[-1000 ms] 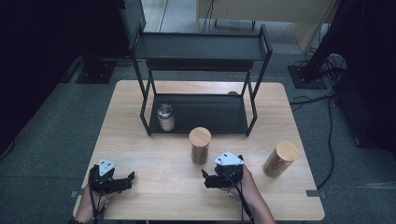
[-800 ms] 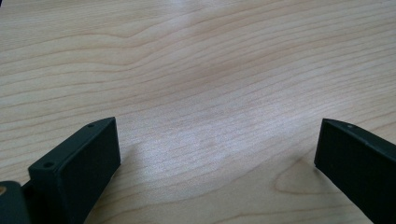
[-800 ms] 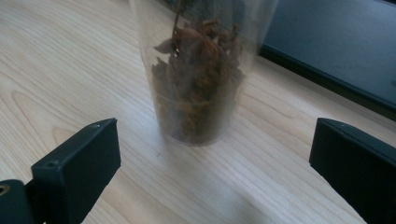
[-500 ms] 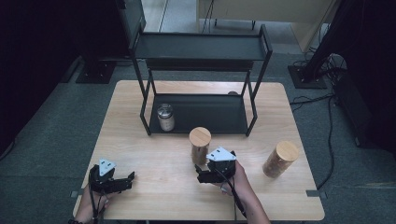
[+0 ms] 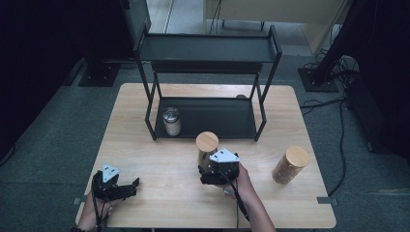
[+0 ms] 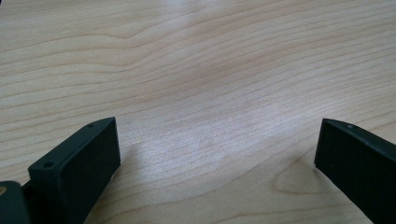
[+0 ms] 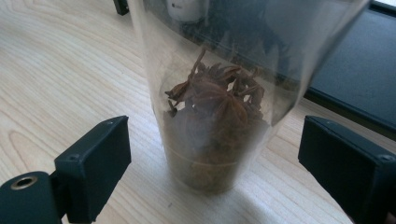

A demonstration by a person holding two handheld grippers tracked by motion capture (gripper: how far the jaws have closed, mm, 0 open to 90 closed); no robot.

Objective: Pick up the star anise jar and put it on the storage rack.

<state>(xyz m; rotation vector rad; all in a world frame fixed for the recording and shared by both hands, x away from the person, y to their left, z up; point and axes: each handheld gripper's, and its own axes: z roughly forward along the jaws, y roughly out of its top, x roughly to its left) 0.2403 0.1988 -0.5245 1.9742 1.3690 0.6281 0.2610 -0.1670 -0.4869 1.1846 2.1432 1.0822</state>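
Closing right gripper [image 7: 215, 154] jaws flank unlabelled star-anise jar [image 7: 219, 107], untouched.

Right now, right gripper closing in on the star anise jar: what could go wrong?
1. The right gripper has been closing, but gaps show between both pads and the tall jar; a low, uneven pinch could tip it.
2. The jar stands just before the black rack; a push could knock it against the frame.
3. Smooth clear walls may slip.

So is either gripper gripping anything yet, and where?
Nothing held. Right gripper has been closing around the jar base, pads not touching; left gripper open over bare table.
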